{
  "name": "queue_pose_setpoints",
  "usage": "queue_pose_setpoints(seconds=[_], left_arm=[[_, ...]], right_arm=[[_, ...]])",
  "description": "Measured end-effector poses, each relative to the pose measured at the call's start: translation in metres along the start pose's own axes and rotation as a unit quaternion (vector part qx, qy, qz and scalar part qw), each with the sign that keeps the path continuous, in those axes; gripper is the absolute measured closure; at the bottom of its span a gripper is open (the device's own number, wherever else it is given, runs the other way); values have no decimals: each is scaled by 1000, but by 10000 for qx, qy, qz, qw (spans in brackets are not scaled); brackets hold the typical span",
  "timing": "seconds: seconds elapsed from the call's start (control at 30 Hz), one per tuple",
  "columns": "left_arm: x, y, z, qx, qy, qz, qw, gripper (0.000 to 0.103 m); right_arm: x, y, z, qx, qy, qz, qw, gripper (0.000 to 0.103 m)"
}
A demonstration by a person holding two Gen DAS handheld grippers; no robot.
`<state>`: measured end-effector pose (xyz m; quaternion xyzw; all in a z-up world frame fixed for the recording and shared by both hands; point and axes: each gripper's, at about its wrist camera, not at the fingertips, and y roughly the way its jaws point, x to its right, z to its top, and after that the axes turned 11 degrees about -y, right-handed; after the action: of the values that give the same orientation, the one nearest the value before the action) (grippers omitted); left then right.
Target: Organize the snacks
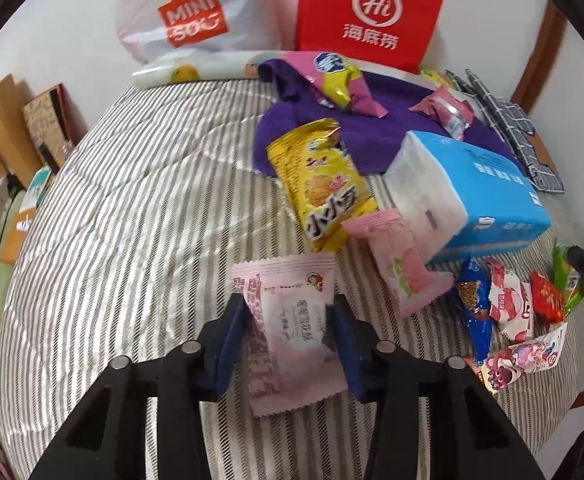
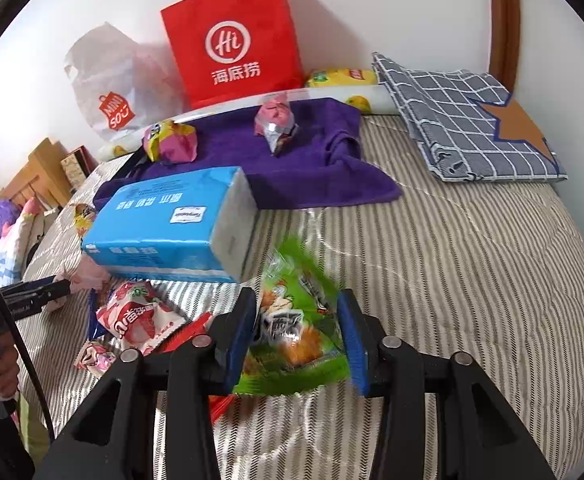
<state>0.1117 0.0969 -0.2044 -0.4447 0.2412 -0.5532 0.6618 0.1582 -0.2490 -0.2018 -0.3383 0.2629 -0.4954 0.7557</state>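
We have a snack in each gripper. The left gripper [image 1: 292, 320] has its jaws narrowed onto a pale pink packet [image 1: 285, 328], pads pressing its two long sides just above the striped bed [image 1: 131, 200]. The right gripper [image 2: 298, 336] pinches a green packet [image 2: 296, 328] the same way, lifted a little and blurred.

Both wrappers look light, thin and crinkly, with soft contents, so we judge a gentle squeeze across the middle safest; the sealed ends would slip or tear.

More snacks lie loose: a yellow biscuit bag [image 1: 324, 184] beside the blue tissue pack [image 1: 472, 196], a small heap of sweets [image 1: 508, 308] in front of it, and two packets on the purple towel [image 2: 312, 160].

A red paper bag [image 2: 231, 40] and a white plastic bag [image 1: 187, 12] stand against the wall; we cannot see inside either.
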Motion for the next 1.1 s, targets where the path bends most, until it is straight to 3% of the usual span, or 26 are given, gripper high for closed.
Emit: queue_pose_setpoints(seconds=[0.13,0.43,0.67,0.83,1.1], left_arm=[[3,5,6,173,72,-13,9998,63],[8,13,7,378,218,174,9989,59],[12,14,6,349,284,137,9989,51],[13,14,5,347,289,131,9989,49],[18,17,3,290,406,60,9987,38]], right_arm=[[7,3,3,108,15,-159,9998,64],[7,28,-5,-190,-169,-326,9991,62],[-5,33,-21,-312,-597,-732,9950,44],[2,29,-24,-255,-349,-791,9959,44],[17,8,-33,-235,367,-617,9971,42]])
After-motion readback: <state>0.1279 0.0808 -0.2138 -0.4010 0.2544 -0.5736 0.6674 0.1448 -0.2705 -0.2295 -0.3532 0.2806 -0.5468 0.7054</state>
